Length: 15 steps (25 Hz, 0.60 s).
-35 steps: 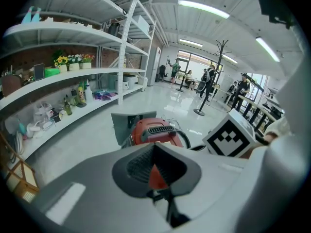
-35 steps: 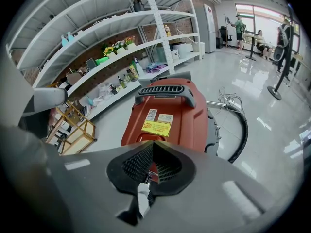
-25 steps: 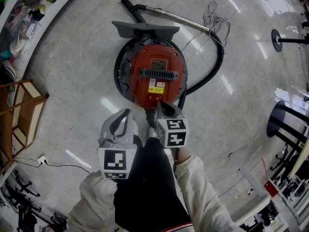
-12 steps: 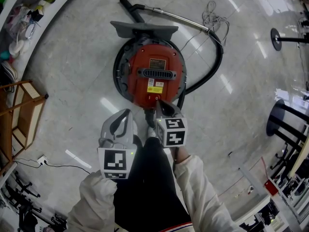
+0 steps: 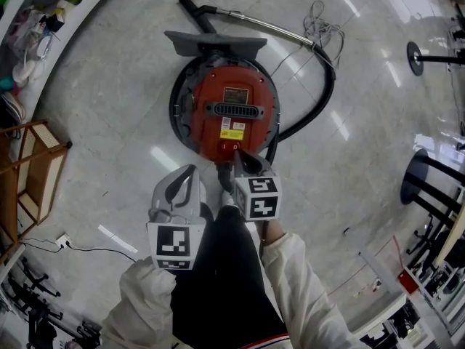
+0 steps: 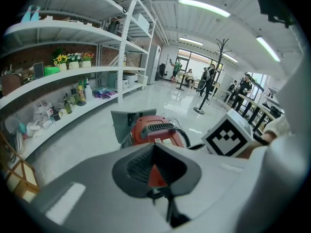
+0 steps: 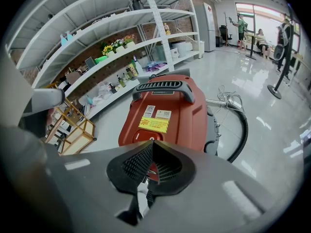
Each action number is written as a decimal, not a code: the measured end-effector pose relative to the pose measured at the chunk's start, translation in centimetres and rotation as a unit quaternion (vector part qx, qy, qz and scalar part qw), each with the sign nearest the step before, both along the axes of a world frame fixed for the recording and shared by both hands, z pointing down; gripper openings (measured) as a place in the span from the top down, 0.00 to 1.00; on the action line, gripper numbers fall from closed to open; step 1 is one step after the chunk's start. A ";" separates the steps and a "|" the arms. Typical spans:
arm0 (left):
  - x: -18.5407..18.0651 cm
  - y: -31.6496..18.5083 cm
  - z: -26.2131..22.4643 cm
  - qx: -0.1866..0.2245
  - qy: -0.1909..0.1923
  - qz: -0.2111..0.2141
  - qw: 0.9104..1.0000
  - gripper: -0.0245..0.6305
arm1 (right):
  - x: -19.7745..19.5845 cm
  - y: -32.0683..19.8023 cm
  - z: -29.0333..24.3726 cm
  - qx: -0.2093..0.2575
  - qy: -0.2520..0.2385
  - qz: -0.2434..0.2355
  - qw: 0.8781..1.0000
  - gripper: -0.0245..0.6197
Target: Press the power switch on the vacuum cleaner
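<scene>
**A:** What's the left gripper (image 5: 192, 168) doing?

**B:** It hangs short of the vacuum (image 5: 232, 111), on its near left side. Its jaws are closed tip to tip and hold nothing.

**A:** And the vacuum?

**B:** It's a red drum standing on the floor (image 5: 109, 86). The switch (image 5: 231, 146) is a round red button at its near edge.

**A:** How will it handle?

**B:** It looks heavy, with a hard, smooth shell. I think it will stay put under a straight downward push, but may slide on the glossy floor if shoved sideways. Nothing needs gripping. If it needs steadying, the black handle (image 5: 238, 110) on top is the place to hold.

**A:** And the right gripper (image 5: 237, 154)?

**B:** Its jaws are also closed and empty, with the tip right at the switch. I can't tell whether it is touching. The button probably takes a firm press, and the tip could skid off. The hose (image 5: 328, 86) curls off the vacuum's right side, out of the way.
</scene>
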<state>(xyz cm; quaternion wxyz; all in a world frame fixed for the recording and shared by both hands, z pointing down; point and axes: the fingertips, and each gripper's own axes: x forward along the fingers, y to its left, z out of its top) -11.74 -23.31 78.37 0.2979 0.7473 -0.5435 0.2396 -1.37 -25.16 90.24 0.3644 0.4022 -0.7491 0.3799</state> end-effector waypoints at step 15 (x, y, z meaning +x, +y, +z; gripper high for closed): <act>0.3 0.2 0.4 -0.005 0.002 0.001 1.000 0.96 | 0.1 0.2 0.3 0.000 -0.002 -0.001 1.000 0.96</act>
